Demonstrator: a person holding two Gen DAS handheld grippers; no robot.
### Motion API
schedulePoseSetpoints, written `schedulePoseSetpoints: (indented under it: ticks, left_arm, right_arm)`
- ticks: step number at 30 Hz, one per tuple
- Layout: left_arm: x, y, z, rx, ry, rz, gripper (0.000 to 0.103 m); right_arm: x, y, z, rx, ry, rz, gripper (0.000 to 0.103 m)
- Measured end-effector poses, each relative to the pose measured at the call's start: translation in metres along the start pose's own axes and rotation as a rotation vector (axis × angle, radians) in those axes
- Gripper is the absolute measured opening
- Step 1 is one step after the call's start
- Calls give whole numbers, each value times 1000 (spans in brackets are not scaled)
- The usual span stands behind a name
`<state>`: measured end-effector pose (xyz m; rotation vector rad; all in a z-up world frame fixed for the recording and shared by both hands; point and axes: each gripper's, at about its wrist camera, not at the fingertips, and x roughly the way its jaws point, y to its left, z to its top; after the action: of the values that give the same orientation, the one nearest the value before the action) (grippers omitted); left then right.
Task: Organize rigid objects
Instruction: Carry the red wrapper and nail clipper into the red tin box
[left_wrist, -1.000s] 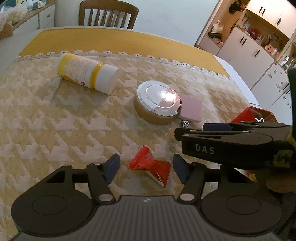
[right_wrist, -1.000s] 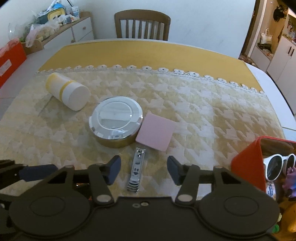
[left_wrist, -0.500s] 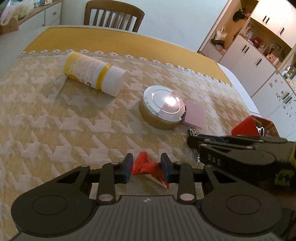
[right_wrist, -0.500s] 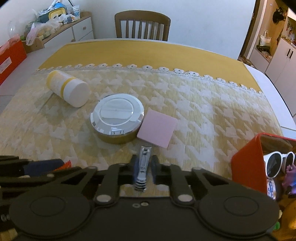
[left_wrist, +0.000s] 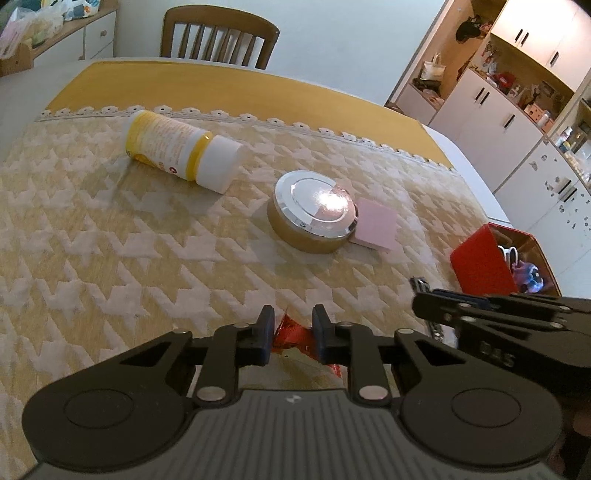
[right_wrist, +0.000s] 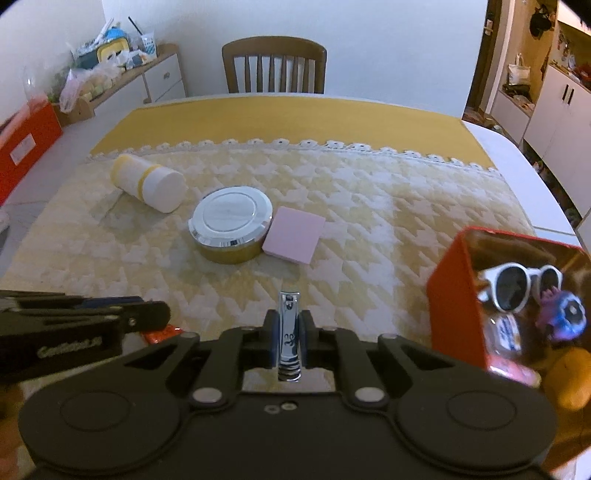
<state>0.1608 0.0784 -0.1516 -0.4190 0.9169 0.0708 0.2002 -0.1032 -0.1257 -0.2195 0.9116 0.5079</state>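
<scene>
My left gripper (left_wrist: 293, 332) is closing tight on a red foil wrapper (left_wrist: 291, 334), its pads pressing the wrapper's sides low over the yellow tablecloth. My right gripper (right_wrist: 289, 325) is shut on a silver nail clipper (right_wrist: 289, 332), which points forward and sits a little above the cloth. In the left wrist view the nail clipper (left_wrist: 421, 283) pokes out from the right gripper's tip. A red box (right_wrist: 454, 295) holding white sunglasses (right_wrist: 517, 284) stands at the right. A yellow bottle (left_wrist: 177, 151) lies on its side. A round tin (left_wrist: 314, 218) touches a pink pad (left_wrist: 375, 229).
A wooden chair (right_wrist: 273, 66) stands at the far side of the table. A cluttered sideboard (right_wrist: 122, 62) runs along the left wall, and white cabinets (left_wrist: 498, 122) are at the right. The tablecloth's lace border (right_wrist: 295, 144) crosses the far part of the table.
Both grippers went from open to shut: the left on the red wrapper, the right on the nail clipper. The right gripper has lifted the clipper off the cloth.
</scene>
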Motion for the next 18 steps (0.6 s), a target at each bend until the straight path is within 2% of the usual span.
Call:
schedulePoseSetpoints:
  ticks: [7, 18]
  left_arm:
    - [-23, -12, 3, -1, -32, -44, 20]
    - [-60, -55, 17, 28, -118, -113, 20]
  right_arm:
    - [-39, -7, -8, 15, -34, 10, 10]
    - [-88, -39, -17, 44, -88, -16, 10]
